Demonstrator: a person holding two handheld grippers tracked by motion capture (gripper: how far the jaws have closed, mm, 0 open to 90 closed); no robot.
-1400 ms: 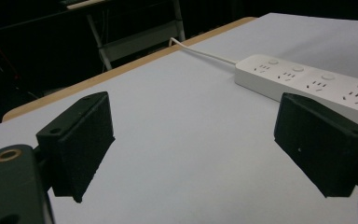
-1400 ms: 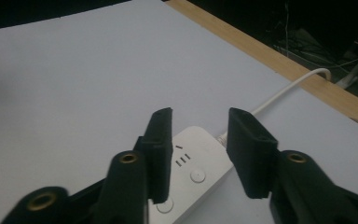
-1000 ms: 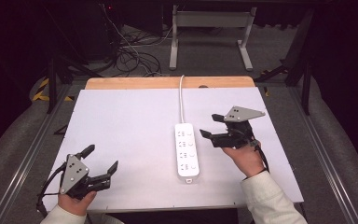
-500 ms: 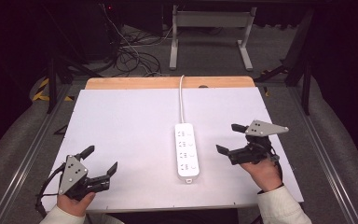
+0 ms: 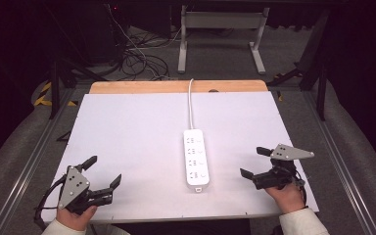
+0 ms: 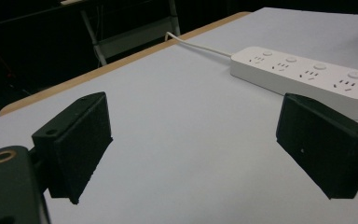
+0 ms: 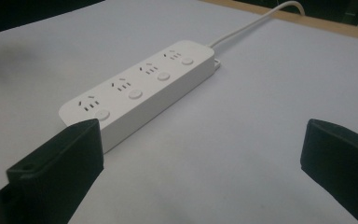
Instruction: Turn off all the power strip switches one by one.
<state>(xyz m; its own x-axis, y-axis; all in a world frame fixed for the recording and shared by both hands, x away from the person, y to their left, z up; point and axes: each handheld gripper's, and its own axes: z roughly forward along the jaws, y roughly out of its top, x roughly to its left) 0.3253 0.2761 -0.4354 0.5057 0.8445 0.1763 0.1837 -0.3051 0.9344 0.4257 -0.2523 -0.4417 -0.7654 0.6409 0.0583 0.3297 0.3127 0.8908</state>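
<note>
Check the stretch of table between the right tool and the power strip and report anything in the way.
Nothing visible blocks it. Only bare white table top lies between the right tool, its jaws open and empty, and the power strip.

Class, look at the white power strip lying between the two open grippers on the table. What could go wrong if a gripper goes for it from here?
1. The power strip lies flat, so the right gripper, open beside it, may scrape the table before getting a grip.
2. Its cord runs off the far edge; lifting might pull it taut.
3. The left gripper is far off and could hardly steady it.
</note>
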